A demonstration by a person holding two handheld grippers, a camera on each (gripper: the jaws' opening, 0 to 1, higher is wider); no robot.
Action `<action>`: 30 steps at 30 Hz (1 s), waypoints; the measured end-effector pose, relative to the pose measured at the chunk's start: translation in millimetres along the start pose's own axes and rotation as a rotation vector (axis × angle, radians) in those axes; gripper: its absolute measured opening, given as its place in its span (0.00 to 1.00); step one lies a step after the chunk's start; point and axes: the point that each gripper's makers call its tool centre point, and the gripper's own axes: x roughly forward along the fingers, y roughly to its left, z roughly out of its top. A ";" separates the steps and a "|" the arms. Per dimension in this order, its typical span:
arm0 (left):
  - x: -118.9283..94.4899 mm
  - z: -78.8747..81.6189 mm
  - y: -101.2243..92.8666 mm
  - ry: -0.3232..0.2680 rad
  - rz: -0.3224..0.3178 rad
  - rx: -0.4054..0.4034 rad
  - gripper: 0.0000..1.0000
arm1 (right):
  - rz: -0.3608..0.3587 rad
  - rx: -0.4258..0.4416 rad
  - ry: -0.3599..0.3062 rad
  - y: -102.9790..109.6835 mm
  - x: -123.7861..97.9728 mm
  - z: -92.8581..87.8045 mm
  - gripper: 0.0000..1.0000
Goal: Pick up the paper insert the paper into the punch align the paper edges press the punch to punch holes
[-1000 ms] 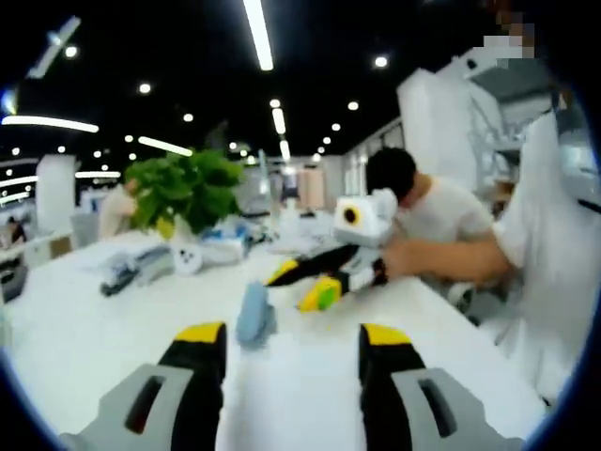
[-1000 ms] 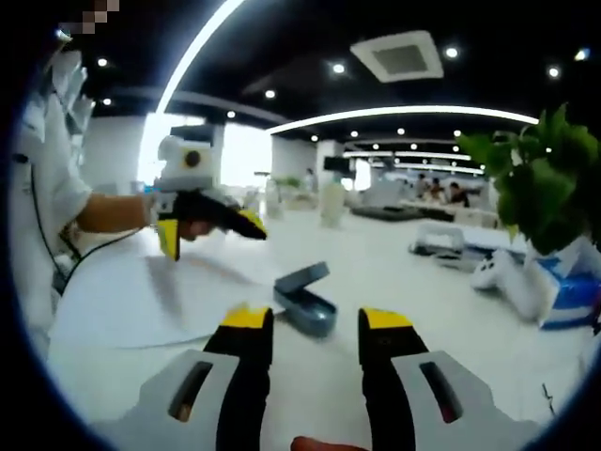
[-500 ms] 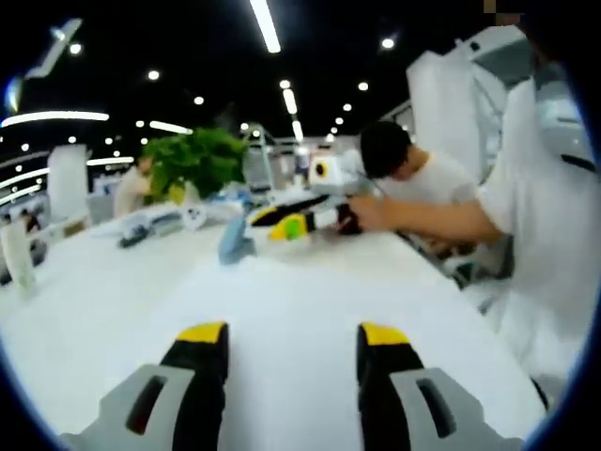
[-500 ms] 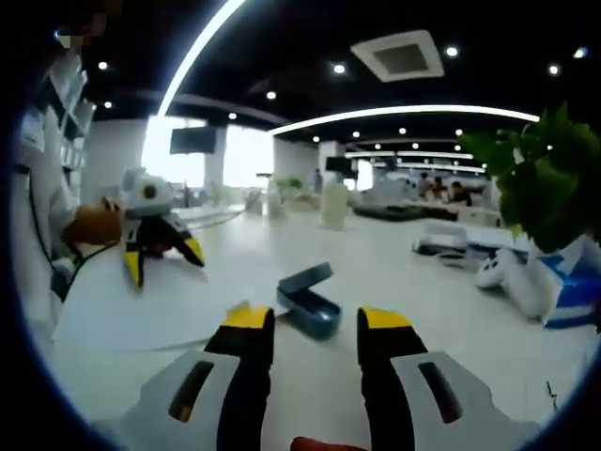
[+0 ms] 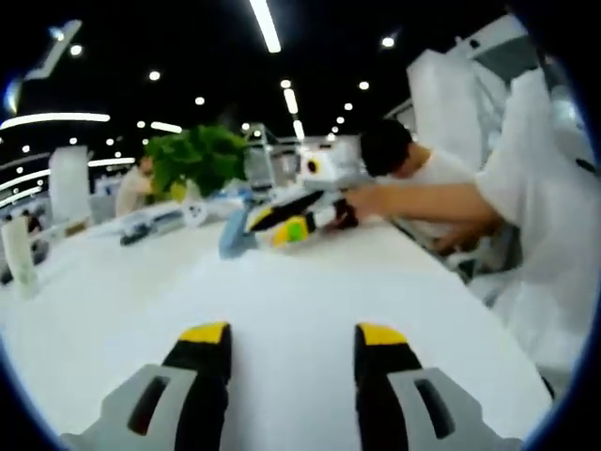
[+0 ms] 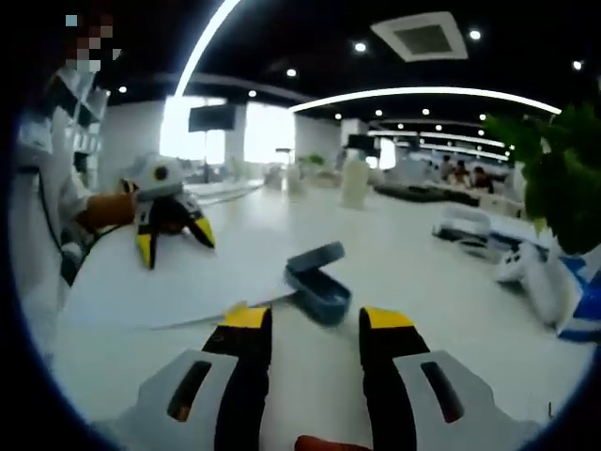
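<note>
1. Hovering low over the table [image 5: 84, 310], the left gripper [image 5: 291, 340] had its jaws spread with nothing between them; the white sheet lay right under and ahead of it, so this looked like a line-up for taking the paper [image 5: 310, 301].
2. Seen from the right gripper view, the left gripper [image 6: 169, 235] pointed its yellow tips down over the far side of the paper [image 6: 160, 291], held by a hand [image 6: 103, 209].
3. The right gripper [image 6: 317, 324] was wide open too, empty, sitting just short of the punch [image 6: 317, 287].
4. The punch, blue-grey with its lever raised, rested at the paper's edge; whether the sheet was in its slot I could not tell. My read: not yet fed in, and the raised lever left the mouth ready.
5. From the left gripper view the punch [image 5: 237, 240] sat at the paper's far end, with the right gripper [image 5: 296, 218] just beside it.
6. A plant [image 5: 197, 164] and clutter stood well back, clear of the work.
7. Writing: none readable, no brand or label on punch, paper or grippers.
</note>
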 end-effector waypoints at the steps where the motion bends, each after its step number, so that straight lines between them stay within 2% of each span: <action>1: 0.1 -0.2 0.5 0.000 0.000 -0.002 0.54 | 0.006 0.000 0.004 -2.0 0.8 -0.7 0.41; 4: 0.4 -0.8 2.1 0.000 0.002 -0.007 0.54 | 0.051 -0.012 0.002 -4.6 4.3 0.8 0.41; 9: 1.7 -0.9 1.3 0.001 -0.001 -0.017 0.54 | 0.184 -0.040 0.016 -1.1 14.9 0.2 0.42; 12: 2.3 -1.3 1.1 0.002 0.000 -0.023 0.54 | 0.221 -0.077 0.037 -0.8 18.4 -3.9 0.41; 18: 3.0 -2.2 0.2 0.006 0.000 -0.042 0.54 | 0.267 -0.080 0.004 -3.0 24.5 1.1 0.41; 25: 3.1 -2.2 -2.2 0.007 -0.005 -0.045 0.53 | 0.289 -0.105 -0.004 -1.9 27.1 0.3 0.34; 30: 3.4 -2.0 -2.4 0.008 -0.010 -0.048 0.53 | 0.296 -0.111 -0.010 -0.3 26.1 1.4 0.24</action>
